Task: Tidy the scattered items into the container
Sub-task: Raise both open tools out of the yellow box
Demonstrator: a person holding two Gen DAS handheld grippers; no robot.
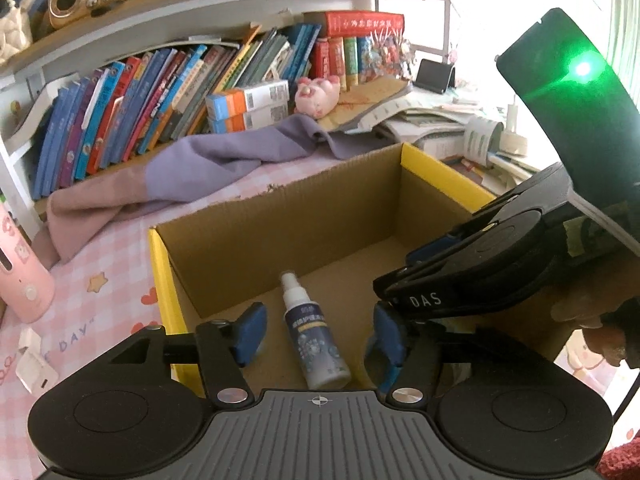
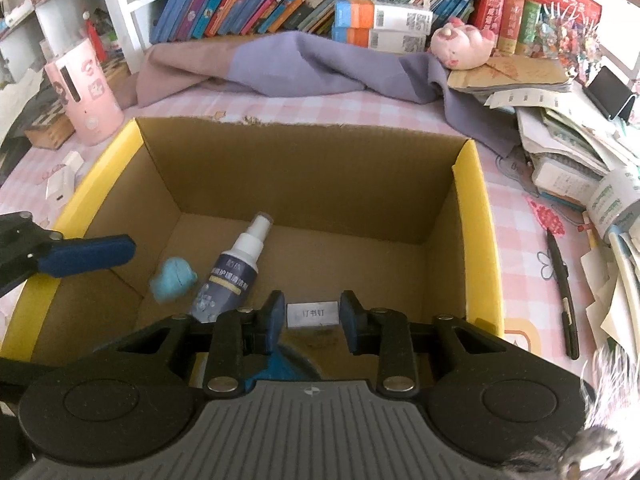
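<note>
Black grippers, blue jaws, "DAS" lettering

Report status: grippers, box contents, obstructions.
Left gripper open over spray bottle lying in cardboard box. Right gripper shut on staples box. Blue toy inside. Nothing blocking.

Left gripper hangs over the near end of the cardboard box, jaws apart. A spray bottle lies on the box floor between the 2 blue pads, touching neither, nozzle pointing to the far side. The right gripper reaches in from the right, over the box's near right side. Behind the box: a purple cloth, a pink plush pig, and a row of books.
</note>
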